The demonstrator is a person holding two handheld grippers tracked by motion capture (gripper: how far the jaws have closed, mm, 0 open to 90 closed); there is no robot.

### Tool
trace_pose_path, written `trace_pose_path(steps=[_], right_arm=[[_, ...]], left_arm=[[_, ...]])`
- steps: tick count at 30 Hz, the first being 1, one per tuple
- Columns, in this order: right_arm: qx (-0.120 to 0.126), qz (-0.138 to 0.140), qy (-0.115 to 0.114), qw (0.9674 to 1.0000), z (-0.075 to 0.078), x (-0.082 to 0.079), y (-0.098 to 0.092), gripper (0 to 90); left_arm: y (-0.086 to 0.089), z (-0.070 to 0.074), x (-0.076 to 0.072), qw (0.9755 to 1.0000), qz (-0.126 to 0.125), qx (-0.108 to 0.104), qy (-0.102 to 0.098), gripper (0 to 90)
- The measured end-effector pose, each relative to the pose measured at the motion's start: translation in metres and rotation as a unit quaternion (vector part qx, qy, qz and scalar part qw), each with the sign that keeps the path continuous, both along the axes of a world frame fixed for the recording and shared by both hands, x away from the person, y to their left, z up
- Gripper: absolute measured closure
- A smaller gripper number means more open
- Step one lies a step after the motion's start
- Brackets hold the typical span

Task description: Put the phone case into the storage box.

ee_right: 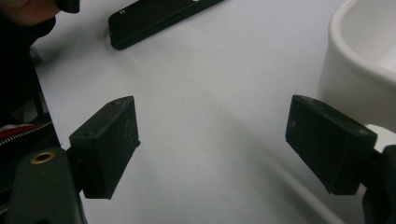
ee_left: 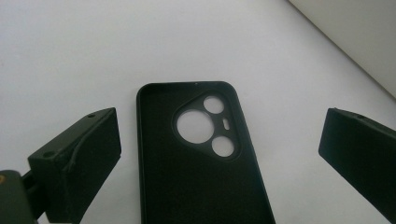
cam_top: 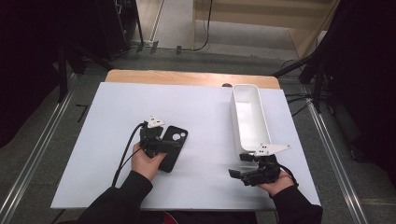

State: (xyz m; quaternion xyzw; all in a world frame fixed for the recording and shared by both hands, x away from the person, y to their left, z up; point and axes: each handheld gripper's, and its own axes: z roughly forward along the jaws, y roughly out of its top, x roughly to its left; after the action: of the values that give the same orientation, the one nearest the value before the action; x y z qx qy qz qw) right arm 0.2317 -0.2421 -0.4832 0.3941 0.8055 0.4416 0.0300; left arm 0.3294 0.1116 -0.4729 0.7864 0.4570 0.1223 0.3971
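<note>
Phone case [ee_left: 196, 158]: black, matte, rounded corners, cutout with three round holes; flat on white table [cam_top: 205, 121], left of centre.
Left gripper [ee_left: 219, 154]: jaws spread, straddling case, not touching.
Right gripper [ee_right: 210, 144]: jaws spread, empty, near front-right corner.
Tray [cam_top: 248, 116]: white, long, smooth-walled, along right edge.

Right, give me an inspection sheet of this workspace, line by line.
Surface: white board on a wooden table.
Job's things: black phone case lying flat, inside up; long white bin, nothing seen inside.
Clutter: nothing seen.
Grippers: left gripper open, jaws either side of the case, not touching; right gripper open over bare board beside the bin.
Cables: black cable trailing from the left gripper.
Surroundings: grey floor, dark stands, floor cables.
</note>
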Motion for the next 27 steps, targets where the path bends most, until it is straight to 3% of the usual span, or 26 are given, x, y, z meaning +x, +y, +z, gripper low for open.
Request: trace_pose_path(steps=[5, 12, 17, 19, 21, 27], right_arm=[[-0.001, 0.000, 0.000, 1.0000, 0.000, 0.000, 0.000, 15.5], [0.002, 0.001, -0.001, 1.0000, 0.000, 0.000, -0.001, 15.5], [0.001, 0.002, -0.001, 1.0000, 0.000, 0.000, 0.000, 15.6], [0.002, 0.002, -0.002, 1.0000, 0.000, 0.000, -0.001, 15.5], [0.002, 0.003, -0.002, 1.0000, 0.000, 0.000, -0.001, 15.6], [0.002, 0.003, 0.000, 1.0000, 0.000, -0.001, 0.000, 15.6]], left_arm=[[-0.002, -0.004, -0.001, 0.9999, 0.003, 0.015, -0.001, 0.0], [-0.005, -0.011, -0.004, 0.9998, 0.010, 0.015, -0.004, 0.0], [-0.007, -0.017, -0.007, 0.9994, 0.006, 0.034, -0.003, 0.0], [-0.009, -0.020, -0.008, 0.9989, 0.020, 0.042, -0.006, 0.0], [-0.008, -0.023, -0.010, 0.9992, 0.022, 0.033, -0.007, 0.0], [-0.009, -0.029, -0.012, 0.9984, 0.017, 0.053, -0.001, 0.0]])
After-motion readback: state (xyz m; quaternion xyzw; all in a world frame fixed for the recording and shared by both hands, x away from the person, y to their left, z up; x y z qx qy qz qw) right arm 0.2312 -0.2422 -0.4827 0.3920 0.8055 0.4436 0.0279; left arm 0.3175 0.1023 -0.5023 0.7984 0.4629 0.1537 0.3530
